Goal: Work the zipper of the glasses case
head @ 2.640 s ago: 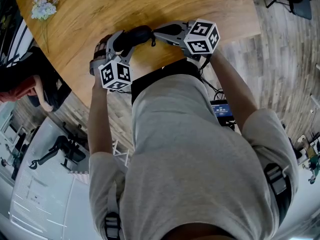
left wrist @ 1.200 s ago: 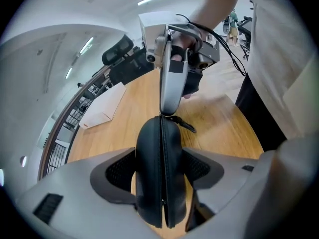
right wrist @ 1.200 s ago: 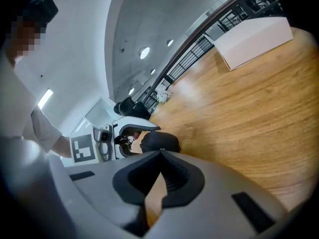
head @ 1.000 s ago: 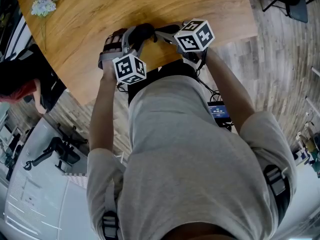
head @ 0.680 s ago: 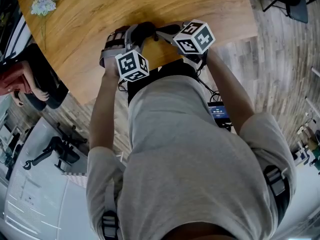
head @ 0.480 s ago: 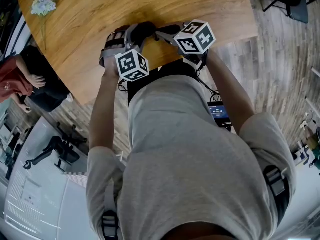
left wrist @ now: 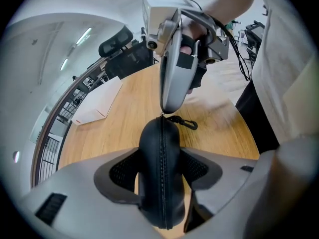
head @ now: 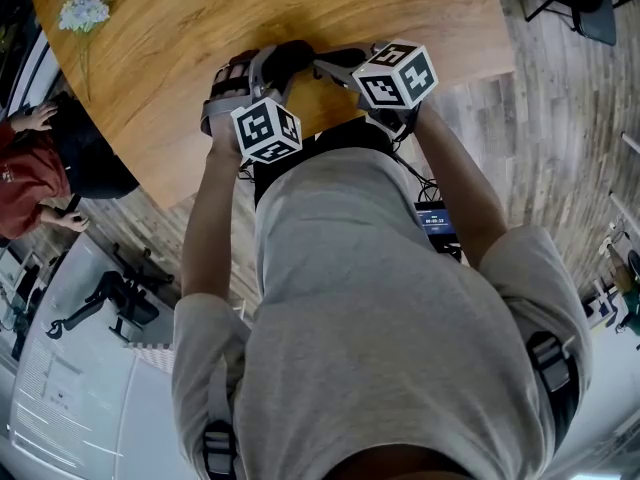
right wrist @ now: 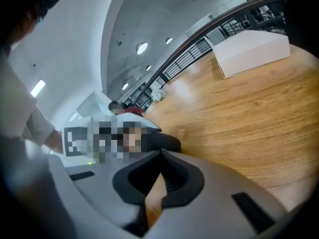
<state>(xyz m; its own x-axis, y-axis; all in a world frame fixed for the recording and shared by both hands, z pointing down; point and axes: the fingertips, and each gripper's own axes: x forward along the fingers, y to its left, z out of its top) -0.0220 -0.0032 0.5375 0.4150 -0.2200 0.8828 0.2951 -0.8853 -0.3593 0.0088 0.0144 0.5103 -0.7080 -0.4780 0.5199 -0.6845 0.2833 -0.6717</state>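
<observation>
Black and rounded, the case point(left wrist: 160, 173) stands on its edge on the wooden tabletop point(left wrist: 114, 128) near the edge closest to the person, with its zipper point(left wrist: 162, 148) running up the middle and facing the left gripper's camera. The left gripper point(left wrist: 159, 183) clamps it, one pad pressed against each side, jaws held wide by the case's bulk. At the case's far end, the right gripper point(left wrist: 169, 106) comes down with its jaws pressed together, tips touching the spot where the zipper ends; the pull is too small to make out there. A small black clip point(left wrist: 185, 122) lies on the wood just beside that end. Farther back on the tabletop sits a white box point(right wrist: 251, 51), and flowers point(head: 85, 13) lie near the far rim.
</observation>
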